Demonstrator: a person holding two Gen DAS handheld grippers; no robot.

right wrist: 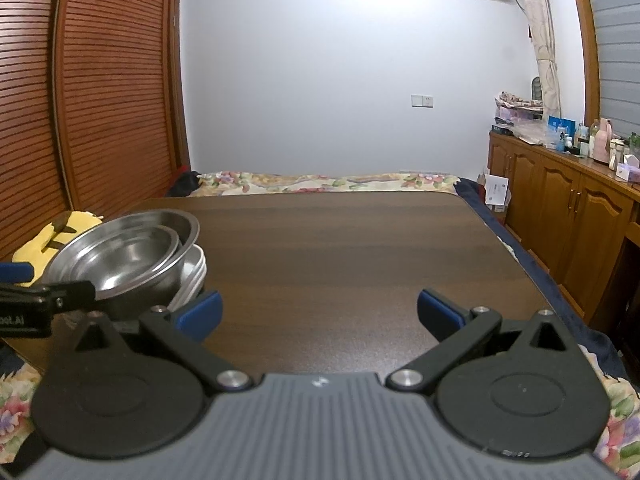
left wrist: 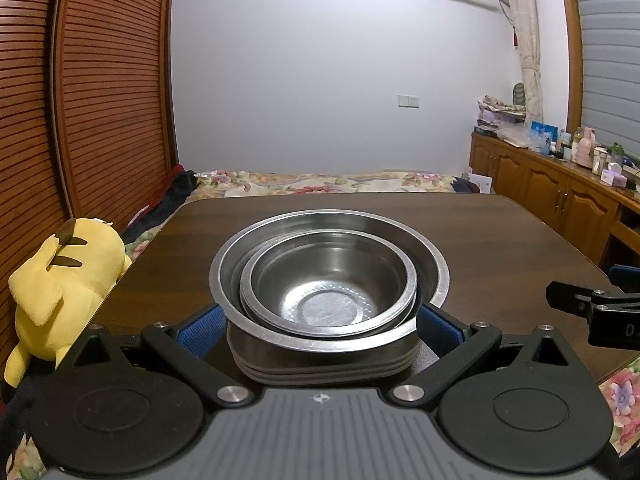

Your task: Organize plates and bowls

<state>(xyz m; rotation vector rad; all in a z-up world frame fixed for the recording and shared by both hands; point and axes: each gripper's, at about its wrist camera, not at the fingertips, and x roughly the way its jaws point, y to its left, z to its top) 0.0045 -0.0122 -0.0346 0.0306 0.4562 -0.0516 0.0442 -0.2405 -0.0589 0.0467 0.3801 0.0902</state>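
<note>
Nearest: left gripper (left wrist: 322, 330), black linkage with blue pads, jaws spread wide to either side of the stack's base; contact with it cannot be told.

Right gripper (right wrist: 318, 312), same make, jaws wide apart over bare tabletop, holding nothing.

Stack, near left part of the dark wood-grain table (right wrist: 360, 240):
- pile of flat grey round plates (left wrist: 324, 368) at the bottom;
- large stainless-steel bowl (left wrist: 436, 268) seated on the plates;
- smaller stainless-steel bowl (left wrist: 328, 292) nested inside the large one, leaning slightly toward the camera.

No other dishes show on the table. Judged state: gathering essentially done; possibly only straightening the inner bowl or shifting the stack remains.

Beyond: yellow plush toy (left wrist: 60, 280) off the table's left edge; floral-covered bed (right wrist: 320, 182).
</note>
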